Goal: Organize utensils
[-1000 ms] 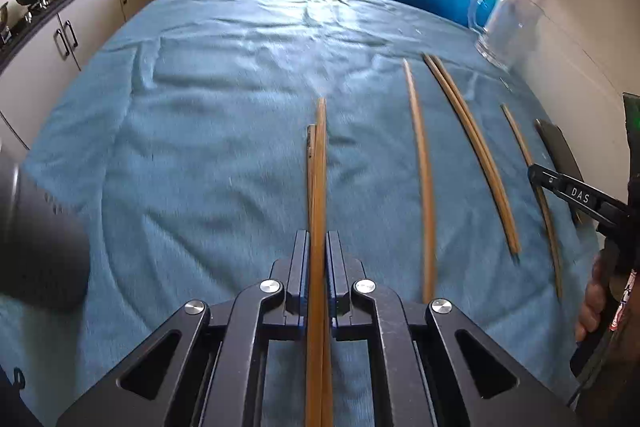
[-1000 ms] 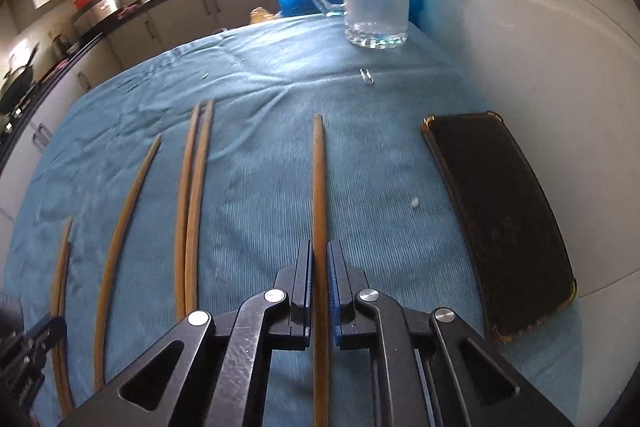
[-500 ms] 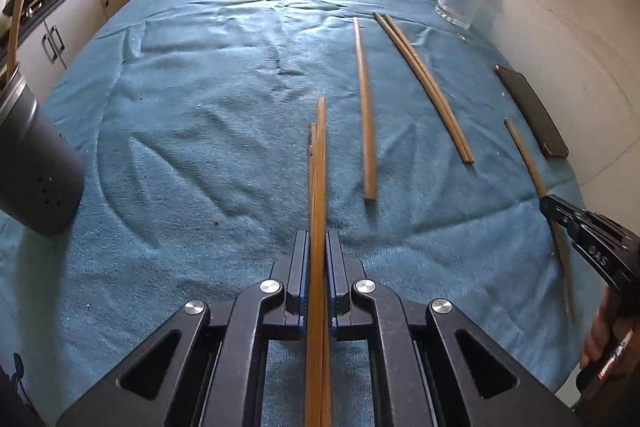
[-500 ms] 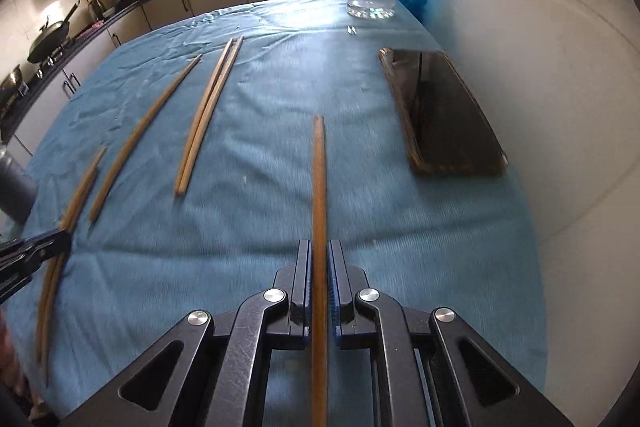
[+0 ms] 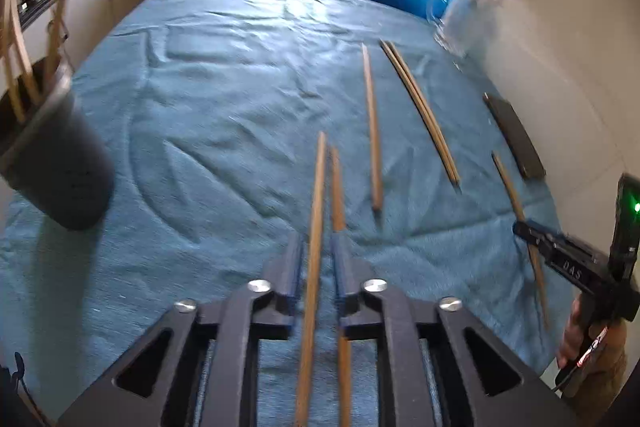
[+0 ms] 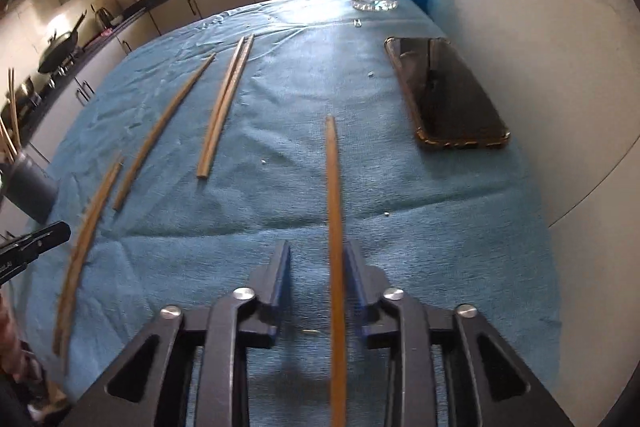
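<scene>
Left gripper just opening, chopstick pair loose between | right gripper likewise, single chopstick | holder left of frame partly filled | several left on cloth

White letters "DAS" on the right claw, nothing else legible

Brown wooden chopsticks lie scattered lengthwise on blue cloth.

Brown chopsticks; plain blue cloth; dark grey holder; black phone.
</scene>
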Demonstrator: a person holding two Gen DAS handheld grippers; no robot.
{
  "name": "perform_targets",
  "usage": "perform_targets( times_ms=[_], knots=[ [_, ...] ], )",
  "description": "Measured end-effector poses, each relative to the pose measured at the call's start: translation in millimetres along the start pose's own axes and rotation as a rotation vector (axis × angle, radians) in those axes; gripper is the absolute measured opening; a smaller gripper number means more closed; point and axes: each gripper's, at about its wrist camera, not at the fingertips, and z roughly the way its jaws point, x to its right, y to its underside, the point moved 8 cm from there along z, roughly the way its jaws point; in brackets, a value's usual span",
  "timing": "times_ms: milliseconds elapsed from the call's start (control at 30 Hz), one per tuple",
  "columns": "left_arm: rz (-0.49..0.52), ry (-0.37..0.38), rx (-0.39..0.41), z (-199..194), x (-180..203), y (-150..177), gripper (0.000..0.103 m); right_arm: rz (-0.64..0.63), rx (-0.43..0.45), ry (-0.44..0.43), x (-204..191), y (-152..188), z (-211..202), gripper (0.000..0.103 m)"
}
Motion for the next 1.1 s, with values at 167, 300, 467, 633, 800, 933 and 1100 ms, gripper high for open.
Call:
perform_targets(
  times_ms=[167,300,467,633,800,933,1100],
  knots=[
    [-0.03,0.001,0.025,-1.7,-13.6,-17.8,0.025,0.06,-0.039,-0.038,11.9,-3.3,1.1,0.032],
    [-0.008,0.011,-0.021,16.9,-8.2,-26.7,0.025,0.098,-0.072,-0.035,23.2,-8.3,0.8,0.032],
    [0.112,-0.031,-0.066,45.0,7.7,-33.2,0.025,0.109,-0.094,0.01,34.1,-15.5,1.3,0.032],
    [0.128,-0.004,-0.087,43.3,5.8,-21.1,0.025,0.101,-0.097,-0.008,29.3,-15.9,0.3,0.032],
    [0.167,0.02,-0.07,27.8,-5.2,2.2,0.025,0.064,-0.103,0.003,21.7,-13.5,7.3,0.032],
    [0.226,-0.008,-0.041,24.9,-6.1,11.8,0.025,0.044,-0.088,0.023,20.1,-15.5,10.2,0.032],
    [0.298,-0.091,-0.033,28.6,-2.6,10.9,0.02,0.035,-0.078,0.033,19.7,-14.4,9.5,0.032]
  ],
)
